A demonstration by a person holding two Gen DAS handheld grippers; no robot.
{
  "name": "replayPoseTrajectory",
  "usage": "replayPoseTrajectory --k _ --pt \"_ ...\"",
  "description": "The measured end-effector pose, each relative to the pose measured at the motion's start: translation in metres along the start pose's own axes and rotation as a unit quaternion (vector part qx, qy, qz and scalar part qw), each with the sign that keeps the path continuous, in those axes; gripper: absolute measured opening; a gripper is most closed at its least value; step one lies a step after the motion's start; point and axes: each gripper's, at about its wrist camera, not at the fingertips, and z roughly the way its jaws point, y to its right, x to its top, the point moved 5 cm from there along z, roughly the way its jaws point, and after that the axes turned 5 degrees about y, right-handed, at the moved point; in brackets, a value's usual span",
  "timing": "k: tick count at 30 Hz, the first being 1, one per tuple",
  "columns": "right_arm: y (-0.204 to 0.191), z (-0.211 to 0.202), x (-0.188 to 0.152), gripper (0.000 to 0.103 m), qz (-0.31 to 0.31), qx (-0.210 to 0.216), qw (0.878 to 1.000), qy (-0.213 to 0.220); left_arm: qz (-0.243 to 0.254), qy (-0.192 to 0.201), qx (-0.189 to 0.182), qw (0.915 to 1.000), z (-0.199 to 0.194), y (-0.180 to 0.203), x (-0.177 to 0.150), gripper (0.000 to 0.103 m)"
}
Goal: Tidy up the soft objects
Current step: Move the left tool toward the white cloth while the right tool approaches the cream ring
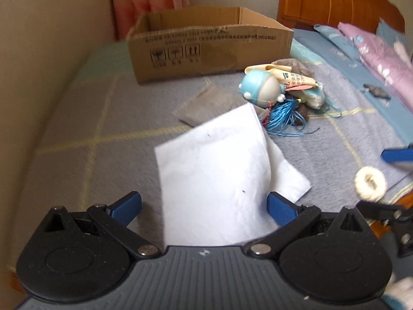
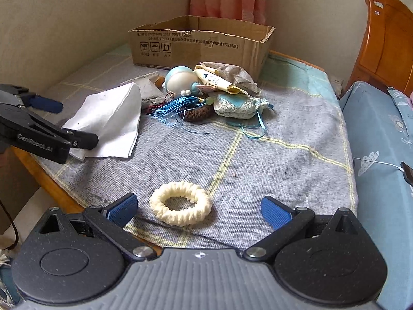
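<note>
A folded white cloth (image 1: 216, 170) lies on the grey checked blanket (image 1: 90, 118); part of it stands up between my left gripper's (image 1: 204, 206) open fingers, not pinched. It also shows in the right wrist view (image 2: 108, 121), next to the left gripper (image 2: 64, 124). A cream scrunchie (image 2: 180, 203) lies flat between the open fingers of my right gripper (image 2: 198, 210), untouched; the left wrist view shows it too (image 1: 370, 184). An open cardboard box (image 2: 201, 44) stands at the back. In front of it is a pile: a blue round toy (image 2: 178, 78), blue tassel (image 2: 178, 106), embroidered pouch (image 2: 237, 106).
A grey cloth (image 1: 206, 106) lies beside the white one. Crumpled paper and a printed wrapper (image 2: 219, 78) sit on the pile. A wall runs along the left, a curtain behind the box. Pillows (image 1: 374, 51) and a wooden headboard (image 1: 335, 0) lie to the right.
</note>
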Motion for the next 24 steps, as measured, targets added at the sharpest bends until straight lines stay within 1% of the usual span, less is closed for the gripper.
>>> replayPoseTrajectory --k 1,5,7,12,14,21,23,24 --pt "0.001 0.000 0.000 0.103 0.002 0.001 1.000 0.000 -0.006 0.003 0.001 1.0000 0.000 0.000 0.002 0.103" --pt "0.001 -0.001 -0.001 0.103 -0.001 0.001 1.000 0.001 -0.009 -0.005 -0.028 0.9996 0.006 0.013 0.008 0.103" --pt "0.000 -0.001 -0.002 0.103 -0.004 0.001 1.000 0.002 0.001 -0.010 -0.031 0.9995 0.010 0.023 0.012 0.103" --pt "0.000 -0.002 -0.003 0.103 -0.006 0.004 1.000 0.004 0.013 -0.020 -0.012 0.9996 0.023 0.036 0.021 0.103" --pt "0.000 -0.002 -0.004 0.103 -0.008 0.005 1.000 0.005 0.004 -0.023 -0.007 0.9997 0.025 0.036 0.024 0.103" --pt "-0.006 -0.002 -0.005 0.103 -0.025 0.015 1.000 0.005 -0.030 -0.033 0.032 0.9985 0.034 0.037 0.030 0.102" --pt "-0.007 -0.002 -0.005 0.103 -0.027 0.018 0.999 0.007 -0.031 -0.032 0.035 0.9984 0.033 0.038 0.031 0.100" --pt "-0.007 -0.002 -0.005 0.103 -0.027 0.019 0.999 0.008 -0.030 -0.030 0.036 0.9985 0.031 0.038 0.030 0.095"
